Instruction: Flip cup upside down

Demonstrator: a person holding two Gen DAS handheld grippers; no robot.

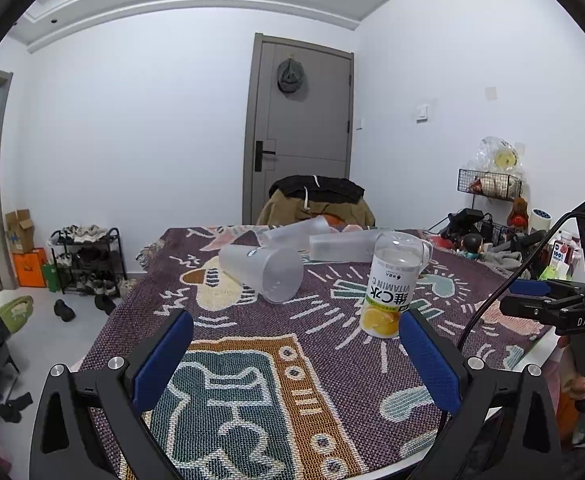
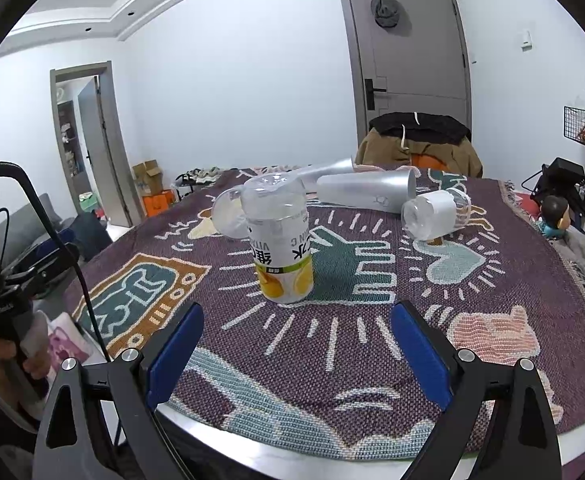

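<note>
A clear plastic cup with a yellow lemon "Vitamin C" label point(image 1: 390, 286) stands upside down on the patterned cloth; it shows in the right wrist view point(image 2: 282, 248) too. My left gripper point(image 1: 295, 346) is open and empty, just short of it, the cup near the right finger. My right gripper point(image 2: 296, 338) is open and empty, the cup a little beyond its fingers. The right gripper also shows in the left wrist view point(image 1: 532, 300) at the right edge. A frosted cup point(image 1: 262, 272) lies on its side left of the labelled cup.
Two more frosted cups point(image 2: 366, 192) lie on their sides further back. A clear cup with a white label point(image 2: 436, 212) lies on its side at the right. A chair draped with clothes point(image 1: 316, 200) stands behind the table point(image 2: 196, 414). Clutter sits at the right edge.
</note>
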